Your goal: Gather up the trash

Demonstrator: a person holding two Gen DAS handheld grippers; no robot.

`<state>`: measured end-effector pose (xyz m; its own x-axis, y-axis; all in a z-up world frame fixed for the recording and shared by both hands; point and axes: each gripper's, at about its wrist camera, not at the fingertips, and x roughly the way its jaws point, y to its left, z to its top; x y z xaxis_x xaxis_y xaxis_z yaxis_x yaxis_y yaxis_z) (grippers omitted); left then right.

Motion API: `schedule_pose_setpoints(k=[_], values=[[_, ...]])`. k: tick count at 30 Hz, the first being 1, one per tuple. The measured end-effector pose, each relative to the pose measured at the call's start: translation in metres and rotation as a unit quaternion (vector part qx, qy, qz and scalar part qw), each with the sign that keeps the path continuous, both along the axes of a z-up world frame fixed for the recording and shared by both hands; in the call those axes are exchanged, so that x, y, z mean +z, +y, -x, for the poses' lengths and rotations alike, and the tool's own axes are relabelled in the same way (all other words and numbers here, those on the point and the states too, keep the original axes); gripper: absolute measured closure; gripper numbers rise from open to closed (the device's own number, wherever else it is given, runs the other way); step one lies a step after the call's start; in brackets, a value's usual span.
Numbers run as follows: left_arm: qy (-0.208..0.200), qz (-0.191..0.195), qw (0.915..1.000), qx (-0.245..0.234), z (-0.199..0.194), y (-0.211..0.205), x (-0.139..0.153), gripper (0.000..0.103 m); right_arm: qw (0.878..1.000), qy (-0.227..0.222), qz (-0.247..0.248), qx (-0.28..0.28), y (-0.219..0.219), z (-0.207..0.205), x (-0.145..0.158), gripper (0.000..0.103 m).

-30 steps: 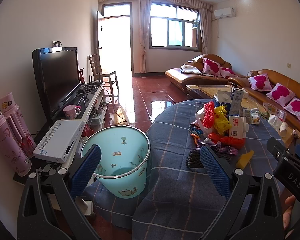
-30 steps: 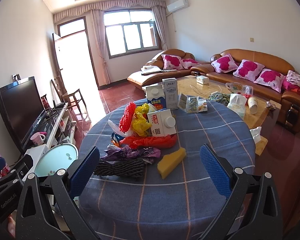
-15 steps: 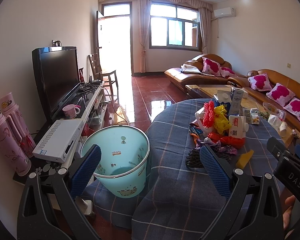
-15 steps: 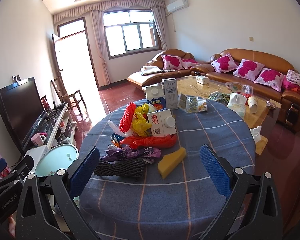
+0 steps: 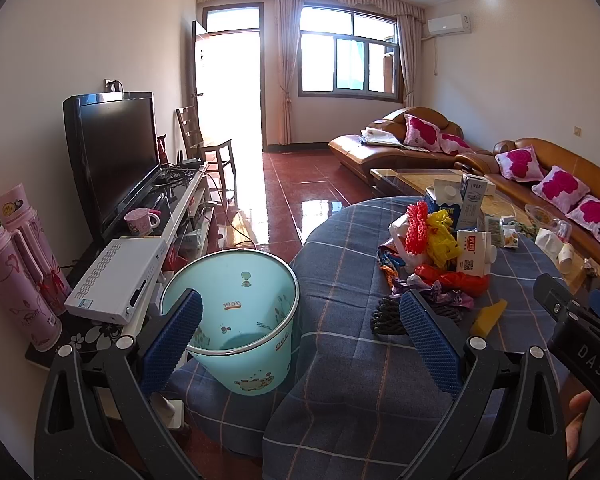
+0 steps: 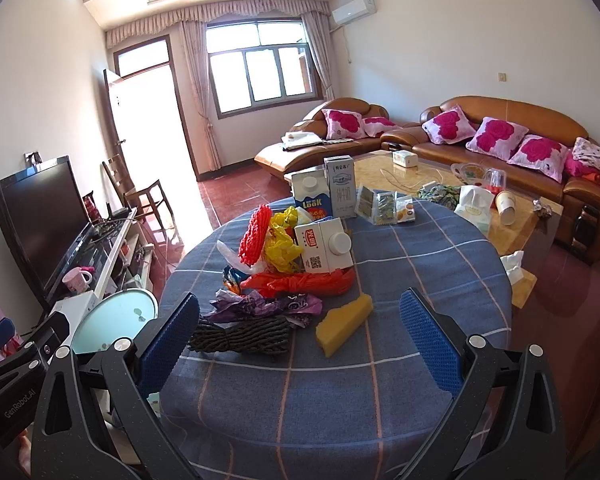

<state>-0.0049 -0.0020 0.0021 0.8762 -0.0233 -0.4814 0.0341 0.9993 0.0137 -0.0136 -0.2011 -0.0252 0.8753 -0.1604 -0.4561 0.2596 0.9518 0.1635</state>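
Both claws wide, empty; right claw point(image 6: 299, 334) faces trash pile point(image 6: 284, 276); bin point(image 5: 236, 320) before left claw point(image 5: 299, 338).

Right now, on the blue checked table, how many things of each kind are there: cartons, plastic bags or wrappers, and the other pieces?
Cartons: 3, blue-and-white, tall grey, lying white.
Bags and wrappers: 3, yellow, orange-red, purple.
Snack packets: 3.
Red mesh: 1.
Dark rope bundle: 1.
Yellow sponge wedge: 1.
Total: 12 clearly visible; more scraps lie half-hidden under the heap.
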Motion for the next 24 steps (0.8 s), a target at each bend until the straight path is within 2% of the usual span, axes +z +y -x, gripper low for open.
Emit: schedule_pose_setpoints(k=[9,13,17,22,23,24], values=[[0.002,-0.001,1.0000,-0.001,0.001,-0.001,-0.003,0.006,1.000,0.000,0.001,-0.002,-0.002,0.000,0.000,0.004],[0.016,-0.002,0.9999,-0.004,-0.007,-0.003,-0.014,0.006,1.000,0.005,0.000,-0.013,-0.007,-0.003,-0.006,0.004],[0.044,0.005,0.9989,-0.014,-0.022,-0.004,-0.034,0.006,0.999,0.026,0.002,-0.039,-0.027,-0.008,-0.025,0.004],[0.082,0.008,0.9953,-0.052,-0.036,-0.016,-0.067,0.006,0.996,0.067,-0.016,-0.058,-0.057,-0.015,-0.058,0.006],[0.090,0.009,0.9943,-0.056,-0.039,-0.019,-0.075,0.006,0.995,0.076,-0.019,-0.059,-0.061,-0.017,-0.065,0.008],[0.096,0.008,0.9936,-0.059,-0.042,-0.022,-0.081,0.007,0.994,0.084,-0.022,-0.059,-0.066,-0.019,-0.071,0.017]])
